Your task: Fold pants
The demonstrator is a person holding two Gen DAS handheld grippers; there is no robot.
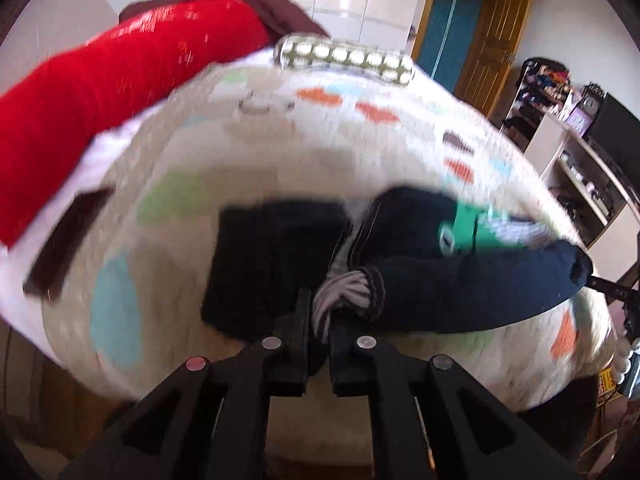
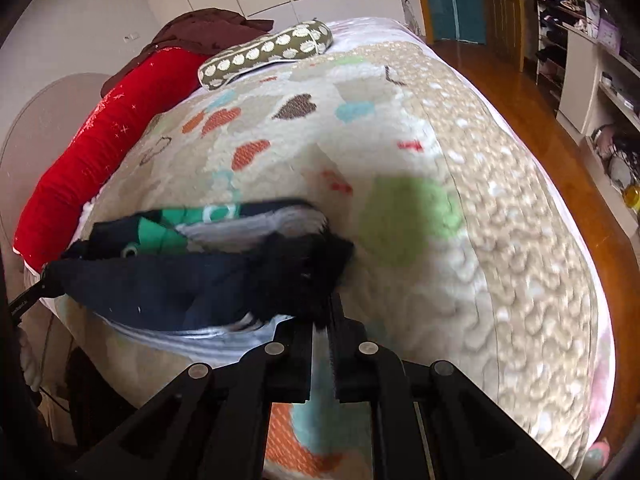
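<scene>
Cream fleece fills most of both views: a bed (image 2: 460, 208) under a bobbled blanket (image 1: 280, 152) patterned with orange, brown, green and blue hearts. In the right wrist view, wood floor (image 2: 532, 92) curves down the right side of the frame.

Along the far edge, at the upper left of both frames, lies a long red bolster (image 1: 100, 80), with a dark brown garment (image 2: 200, 28) bunched behind it. Beside that sits an olive cushion (image 2: 268, 52) printed with white daisies.

Next in size are the pants (image 2: 168, 280), dark navy with a green patch and a pale striped lining. I see them in the lower middle of each frame, raised off the blanket and stretched sideways. Their long axis runs across the picture: out to the right in the left wrist view, out to the left in the right wrist view.

Smallest are my tools. My left gripper (image 1: 319, 320) sits at the bottom centre of its frame, fingers pinched together on a striped-lined edge of the pants. My right gripper (image 2: 323, 320) is likewise clamped on the dark fuzzy end at the bottom centre of its frame.

I judge each hand holds one end, neither nearer than the other, with the cloth spanning between them just ahead of the fingers. Any fold turns on carrying that held edge forward, toward the top of the frame. Both pictures are blurred, so fine seams are unclear.
</scene>
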